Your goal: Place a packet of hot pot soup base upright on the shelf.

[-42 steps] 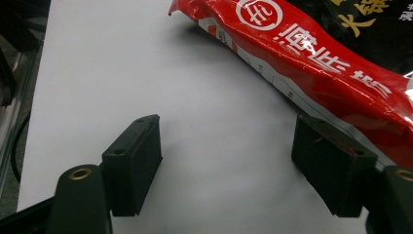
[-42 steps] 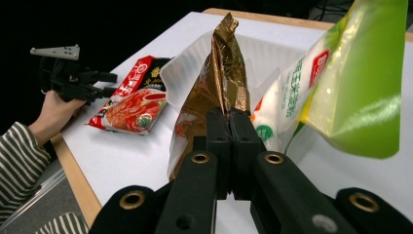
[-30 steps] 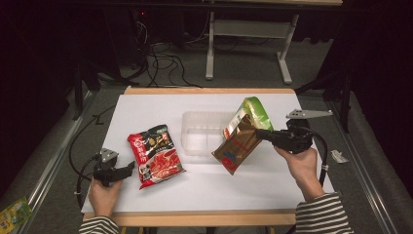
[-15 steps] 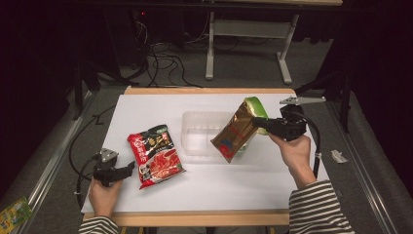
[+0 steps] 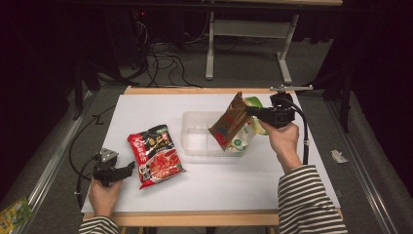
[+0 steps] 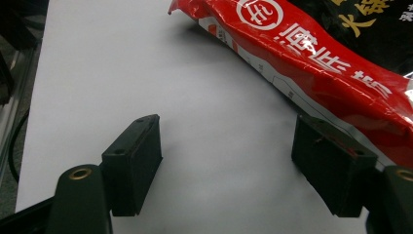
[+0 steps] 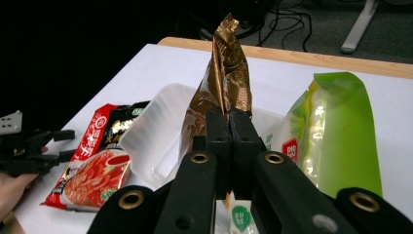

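Two grippers are seen above the white table (image 5: 214, 180). Nearest, the left gripper (image 5: 127, 168) is rested low on the table, its jaws spread wide with nothing between them, just beside the red noodle packet (image 5: 155, 155). Farther off, the right gripper (image 5: 249, 111) is held raised, its jaws pinched tight on the brown snack bag (image 5: 229, 123), which is hung tilted over the clear plastic tub (image 5: 195, 132), with a green pouch (image 7: 341, 141) lying behind it.

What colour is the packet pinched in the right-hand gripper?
Shiny golden brown. The snack packet in the right gripper shows best in the right gripper view.
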### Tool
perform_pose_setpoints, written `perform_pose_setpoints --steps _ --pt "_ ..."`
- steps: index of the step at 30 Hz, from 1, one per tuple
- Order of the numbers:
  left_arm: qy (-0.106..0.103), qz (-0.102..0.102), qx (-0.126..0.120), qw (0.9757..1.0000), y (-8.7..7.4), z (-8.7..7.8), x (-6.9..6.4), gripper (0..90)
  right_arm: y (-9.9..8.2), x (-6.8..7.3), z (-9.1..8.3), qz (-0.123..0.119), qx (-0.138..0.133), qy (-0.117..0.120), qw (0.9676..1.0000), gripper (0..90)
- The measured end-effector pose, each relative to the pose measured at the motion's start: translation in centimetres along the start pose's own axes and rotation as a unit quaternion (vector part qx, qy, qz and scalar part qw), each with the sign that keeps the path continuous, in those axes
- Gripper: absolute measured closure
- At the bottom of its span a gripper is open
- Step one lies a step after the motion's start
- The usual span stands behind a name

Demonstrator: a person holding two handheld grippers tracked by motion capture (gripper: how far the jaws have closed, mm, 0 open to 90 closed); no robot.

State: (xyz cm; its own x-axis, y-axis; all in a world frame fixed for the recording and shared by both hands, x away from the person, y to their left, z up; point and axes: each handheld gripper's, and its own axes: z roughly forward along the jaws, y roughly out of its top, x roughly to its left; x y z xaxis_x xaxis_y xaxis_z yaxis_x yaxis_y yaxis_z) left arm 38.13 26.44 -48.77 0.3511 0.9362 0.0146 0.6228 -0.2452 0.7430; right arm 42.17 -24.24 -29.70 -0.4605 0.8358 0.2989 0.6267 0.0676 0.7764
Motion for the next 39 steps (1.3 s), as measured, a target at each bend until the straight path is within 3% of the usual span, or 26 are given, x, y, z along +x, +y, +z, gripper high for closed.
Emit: perform_pose_setpoints --steps 9,24,32,39 --pt "0.001 0.001 0.0 1.0 0.0 0.0 0.0 26.6 0.5 0.1 1.6 0.01 0.003 -0.022 0.9997 89.8" --pt "0.002 0.002 0.0 1.0 0.0 0.0 0.0 26.5 0.6 0.9 3.1 -0.008 -0.001 -0.056 0.9984 89.4" --pt "0.002 0.001 0.0 1.0 0.0 0.0 0.0 26.4 0.3 1.5 3.5 -0.023 0.002 -0.054 0.9983 88.9" --pt "0.003 0.002 0.0 1.0 0.0 0.0 -0.1 26.4 -0.6 1.8 5.1 -0.031 0.03 -0.044 0.9981 88.4"
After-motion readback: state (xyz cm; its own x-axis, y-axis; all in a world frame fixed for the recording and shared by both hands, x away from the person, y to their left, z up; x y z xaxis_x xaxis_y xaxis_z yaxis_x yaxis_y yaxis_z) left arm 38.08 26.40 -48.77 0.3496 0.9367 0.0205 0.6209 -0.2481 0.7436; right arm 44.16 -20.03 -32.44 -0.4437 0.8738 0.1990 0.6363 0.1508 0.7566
